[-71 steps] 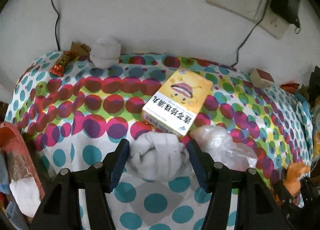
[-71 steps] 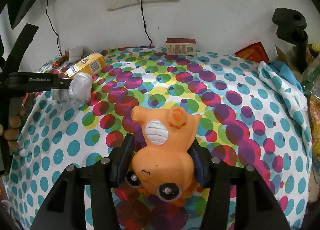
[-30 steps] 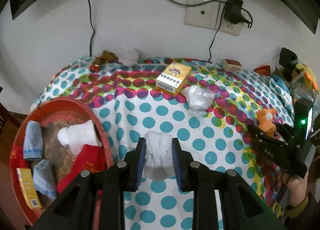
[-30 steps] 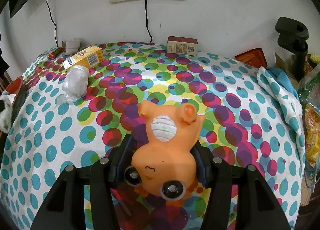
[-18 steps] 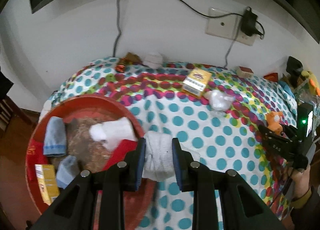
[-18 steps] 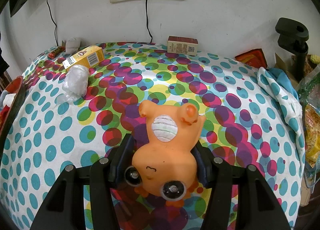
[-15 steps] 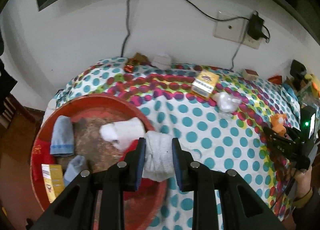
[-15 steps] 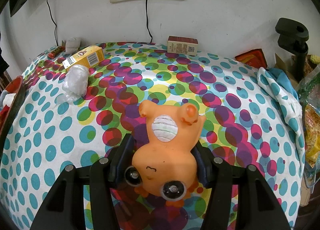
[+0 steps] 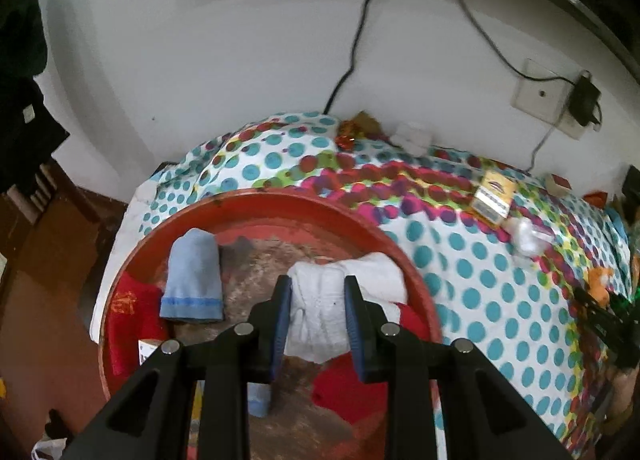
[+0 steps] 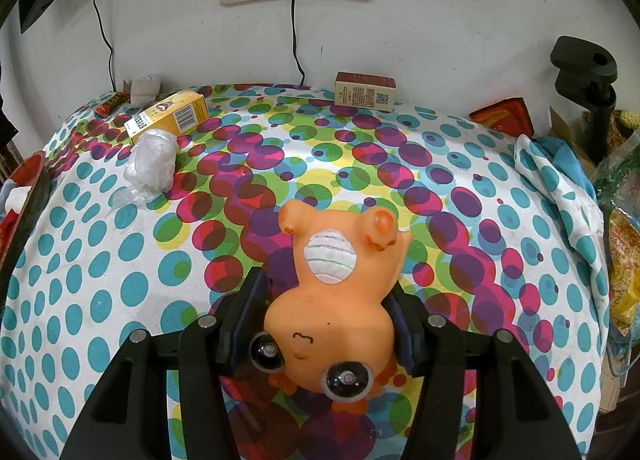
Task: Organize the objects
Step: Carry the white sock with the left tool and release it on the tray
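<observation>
The left gripper [image 9: 318,312] is closed on a white sock [image 9: 316,320], which hangs between the blue pads above the red basin [image 9: 280,200]. Under and beside it lie another white sock [image 9: 376,272], a blue sock [image 9: 194,280], red cloth [image 9: 348,384] and a small box [image 9: 146,352] at the near wall. The basin sits at the edge of the dotted tablecloth [image 9: 480,280].

The right gripper [image 10: 326,324] clamps an orange toy [image 10: 332,300] by its head, belly up, just over the cloth in the table's middle. Farther off are a plastic wad [image 10: 152,162], a yellow box [image 10: 170,116], a brown box [image 10: 366,94] and a sock ball [image 10: 144,88] by the wall.

Risks, as I judge them: the sock is limp and may cling to a pad on release, then drag out as the gripper lifts. Released too near the right rim, it could drape over onto the cloth. The toy looks soft and rounded, so a slackened squeeze could let it squirt forward and roll.
</observation>
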Demonstrator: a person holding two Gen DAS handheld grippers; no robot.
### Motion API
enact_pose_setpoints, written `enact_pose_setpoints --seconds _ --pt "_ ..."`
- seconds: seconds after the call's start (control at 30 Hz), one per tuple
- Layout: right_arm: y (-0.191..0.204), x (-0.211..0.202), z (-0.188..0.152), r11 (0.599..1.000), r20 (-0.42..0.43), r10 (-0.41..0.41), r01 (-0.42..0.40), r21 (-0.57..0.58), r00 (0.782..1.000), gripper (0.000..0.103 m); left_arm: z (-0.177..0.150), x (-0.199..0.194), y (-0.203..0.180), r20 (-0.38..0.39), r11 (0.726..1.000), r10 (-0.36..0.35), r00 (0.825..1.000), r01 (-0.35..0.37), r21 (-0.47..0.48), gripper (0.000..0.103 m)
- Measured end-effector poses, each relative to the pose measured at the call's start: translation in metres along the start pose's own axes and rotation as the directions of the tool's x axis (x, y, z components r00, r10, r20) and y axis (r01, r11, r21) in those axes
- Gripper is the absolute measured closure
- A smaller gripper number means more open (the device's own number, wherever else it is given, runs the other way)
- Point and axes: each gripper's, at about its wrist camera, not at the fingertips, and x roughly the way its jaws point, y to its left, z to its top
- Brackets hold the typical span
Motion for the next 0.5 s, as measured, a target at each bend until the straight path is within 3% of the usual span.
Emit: enact_pose_setpoints --seconds 0.13,0.5 --pt "0.0 0.0 0.0 1.0 0.0 -0.001 0.001 0.0 1.0 0.048 0.01 0.018 0.021 -0.017 0.999 0.025 1.0 -0.025 -0.043 0.077" --pt "-0.001 0.0 0.0 1.0 0.0 -0.001 0.001 0.0 1.0 0.048 0.025 0.063 0.048 -0.066 0.996 0.066 0.996 -0.069 -0.053 0.077"
